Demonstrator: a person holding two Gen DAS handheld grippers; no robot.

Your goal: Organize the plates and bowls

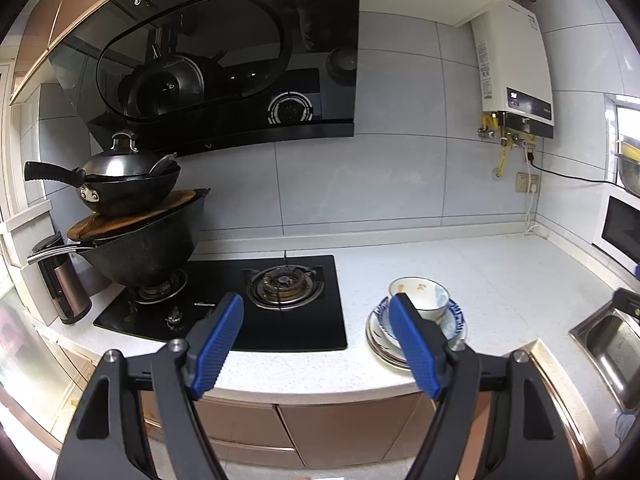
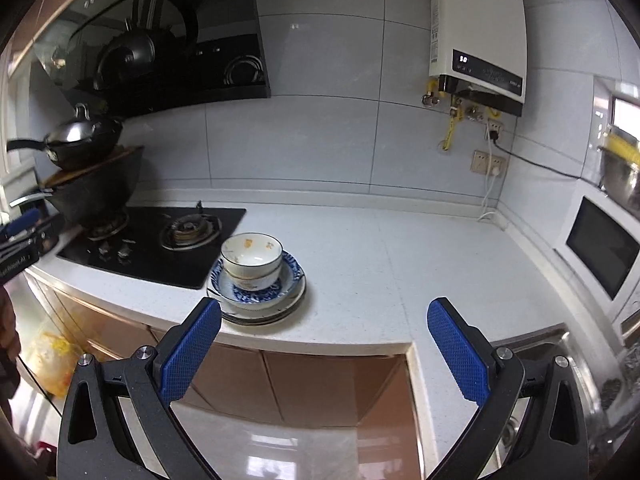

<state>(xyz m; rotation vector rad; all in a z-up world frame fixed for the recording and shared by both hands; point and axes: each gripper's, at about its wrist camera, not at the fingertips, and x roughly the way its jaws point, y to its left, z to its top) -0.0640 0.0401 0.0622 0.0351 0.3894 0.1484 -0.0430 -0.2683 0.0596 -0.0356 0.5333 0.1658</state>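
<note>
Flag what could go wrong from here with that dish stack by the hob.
1. The bowls sit nested atop the plates; lifting the whole stack at once could tip them off.
2. The stack stands near the counter edge; a nudge from either open gripper could push it over.

The left tool's [image 1: 316, 312] right finger [image 1: 416, 344] hides part of the stacked plates [image 1: 380, 344].

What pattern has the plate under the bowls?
Blue and white pattern on the plate, clearest in the right wrist view.
</note>
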